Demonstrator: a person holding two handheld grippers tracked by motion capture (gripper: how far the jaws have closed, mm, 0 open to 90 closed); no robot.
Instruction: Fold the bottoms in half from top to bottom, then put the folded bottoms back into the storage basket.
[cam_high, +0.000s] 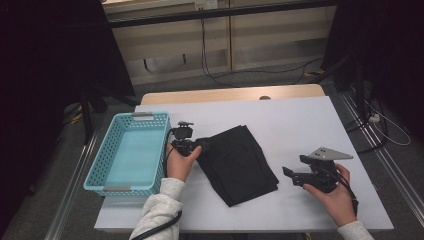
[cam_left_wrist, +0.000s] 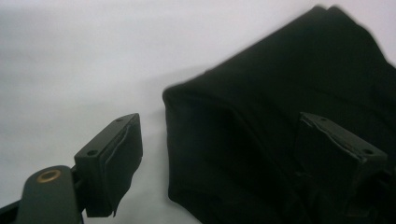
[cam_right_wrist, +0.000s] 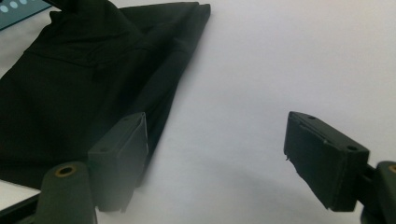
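A folded black cloth (cam_high: 237, 162) lies in the middle of the white table top (cam_high: 300, 120). My left gripper (cam_high: 197, 145) sits at the cloth's left edge, held in a hand with a grey sleeve. In the left gripper view its jaws (cam_left_wrist: 224, 149) stand wide apart, one over bare table and one over the black cloth (cam_left_wrist: 261, 107), with the cloth's corner between them and neither pad pressing on it. My right gripper (cam_high: 287, 172) rests to the right of the cloth with its jaws (cam_right_wrist: 217, 144) open over bare table, and the cloth's edge (cam_right_wrist: 93, 79) is just beyond its left jaw.
A light blue perforated basket (cam_high: 100, 165) stands at the table's left edge, close to my left hand. Bare white table surface stretches behind and to the right of the cloth. Cables lie on the floor beyond the table.
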